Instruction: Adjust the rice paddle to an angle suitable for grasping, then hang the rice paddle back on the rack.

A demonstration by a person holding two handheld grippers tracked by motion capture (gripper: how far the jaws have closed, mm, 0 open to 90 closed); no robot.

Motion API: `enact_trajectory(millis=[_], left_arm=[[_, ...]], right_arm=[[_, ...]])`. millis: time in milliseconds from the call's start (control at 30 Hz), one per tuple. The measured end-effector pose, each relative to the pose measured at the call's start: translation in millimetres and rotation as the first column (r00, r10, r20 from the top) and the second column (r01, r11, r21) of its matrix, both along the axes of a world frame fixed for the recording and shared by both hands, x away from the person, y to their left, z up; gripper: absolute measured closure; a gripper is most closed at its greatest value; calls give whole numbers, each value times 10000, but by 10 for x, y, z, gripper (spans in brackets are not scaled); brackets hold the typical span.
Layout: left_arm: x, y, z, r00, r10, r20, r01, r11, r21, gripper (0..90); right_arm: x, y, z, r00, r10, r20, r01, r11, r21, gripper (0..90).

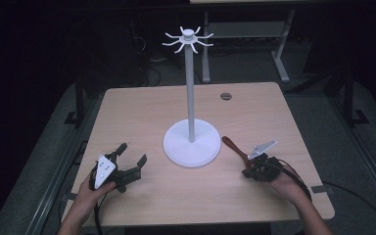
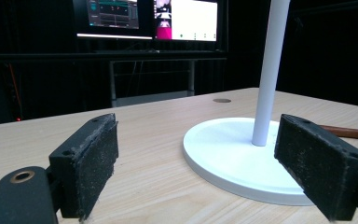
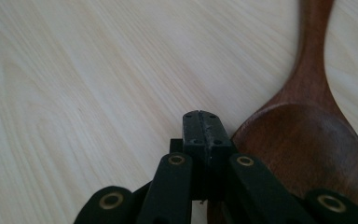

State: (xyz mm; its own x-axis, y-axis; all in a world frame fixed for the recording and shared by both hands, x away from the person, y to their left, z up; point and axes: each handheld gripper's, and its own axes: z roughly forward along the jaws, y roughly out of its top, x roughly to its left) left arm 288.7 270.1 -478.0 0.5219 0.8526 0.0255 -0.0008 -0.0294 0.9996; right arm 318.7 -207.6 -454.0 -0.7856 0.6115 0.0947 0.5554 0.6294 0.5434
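While nothing hangs yet from the hook stand (image 1: 191, 142): left gripper (image 1: 129, 160) spread wide, idle beside the base; right gripper (image 3: 201, 126) pressed together, empty, just beside the wooden spoon (image 3: 307, 140) lying flat. Pickup and hanging likely remaining.

Beyond the wooden table (image 1: 142, 105), dark room: two lit monitors (image 2: 151, 18) glow on a far desk, a white desk frame (image 1: 245, 44) stands behind, cables (image 1: 152, 73) trail across grey floor
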Motion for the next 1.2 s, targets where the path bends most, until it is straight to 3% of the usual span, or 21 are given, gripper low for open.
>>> enact_trajectory(millis=[400, 633, 800, 1000, 1200], left_arm=[[0, 1, 0, 10000, 5, -2, -5, 10000, 0, 130], [-1, 2, 0, 10000, 15, -6, -15, 10000, 25, 130], [-1, 1, 0, 10000, 14, 1, -14, 10000, 12, 129], [0, -5, -1, 10000, 9, 10, -9, 10000, -73, 129], [0, -4, -1, 10000, 5, 1, -5, 10000, -79, 130]], right_arm=[[10, -361, 23, 9948, -1022, -1, 1022, 9947, 67, 897], [14, -401, 121, 9943, -1049, 167, 1041, 9935, 467, 896], [82, -382, 224, 9945, -1001, 309, 986, 9941, 454, 883], [170, -331, 307, 9945, -961, 404, 956, 9953, 157, 844], [367, -210, 398, 9962, -831, 263, 845, 9948, -576, 775]])
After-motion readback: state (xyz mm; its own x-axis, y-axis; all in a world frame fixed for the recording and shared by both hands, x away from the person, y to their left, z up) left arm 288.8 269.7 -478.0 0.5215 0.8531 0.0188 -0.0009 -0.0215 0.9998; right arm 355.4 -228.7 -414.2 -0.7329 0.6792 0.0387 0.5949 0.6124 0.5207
